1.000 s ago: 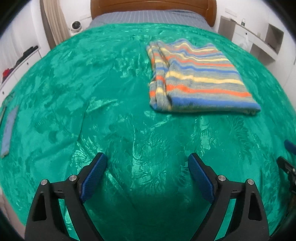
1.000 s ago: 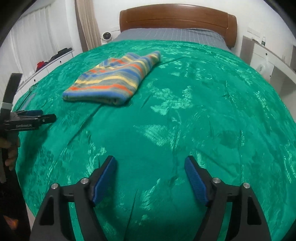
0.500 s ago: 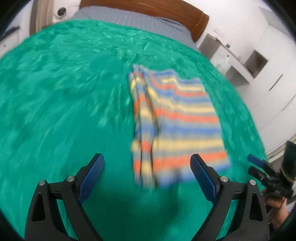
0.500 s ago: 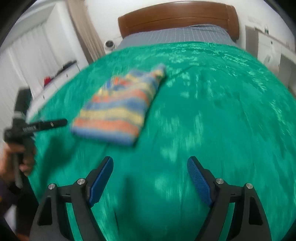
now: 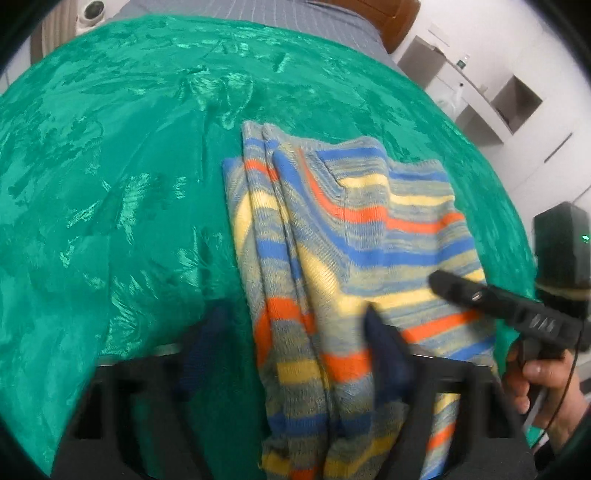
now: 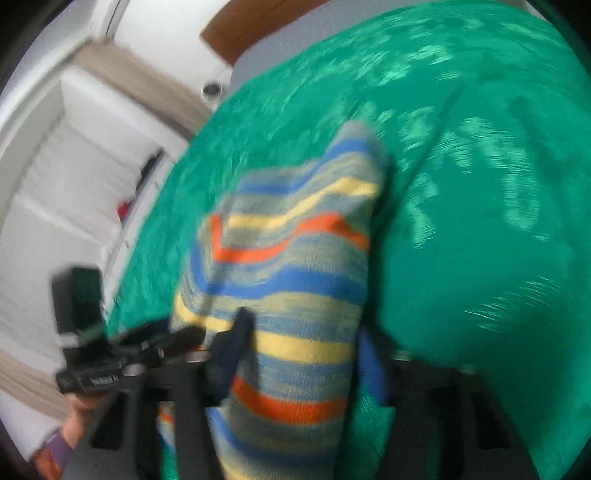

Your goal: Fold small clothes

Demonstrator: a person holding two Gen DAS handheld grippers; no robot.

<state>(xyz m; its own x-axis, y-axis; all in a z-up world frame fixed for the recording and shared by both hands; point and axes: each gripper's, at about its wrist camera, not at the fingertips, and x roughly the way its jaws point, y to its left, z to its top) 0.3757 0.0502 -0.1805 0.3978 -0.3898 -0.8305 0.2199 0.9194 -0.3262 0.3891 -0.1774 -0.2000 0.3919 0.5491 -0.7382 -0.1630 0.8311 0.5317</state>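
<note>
A folded striped sweater (image 5: 369, 229) in blue, yellow, orange and grey lies on the green bedspread (image 5: 110, 184). My left gripper (image 5: 295, 350) straddles its near left folded edge with jaws closing. One finger rests on the knit, and the other is on the bedspread, a little apart from the cloth. In the blurred right wrist view the sweater (image 6: 295, 258) fills the gap of my right gripper (image 6: 303, 358), whose jaws are also closing around the near right edge. Each gripper shows in the other's view, the right gripper (image 5: 480, 299) over the sweater's right side.
The bedspread (image 6: 480, 258) covers a bed with a wooden headboard (image 5: 399, 18). White shelves (image 5: 498, 96) stand past the bed's right side and white cabinets (image 6: 55, 184) along its left. A person's hand (image 5: 543, 384) holds the right gripper's handle.
Both grippers swept in from bare bedspread to the sweater's near edge, and their jaws have narrowed. The sweater now sits between the fingers of both. The right view has rolled.
</note>
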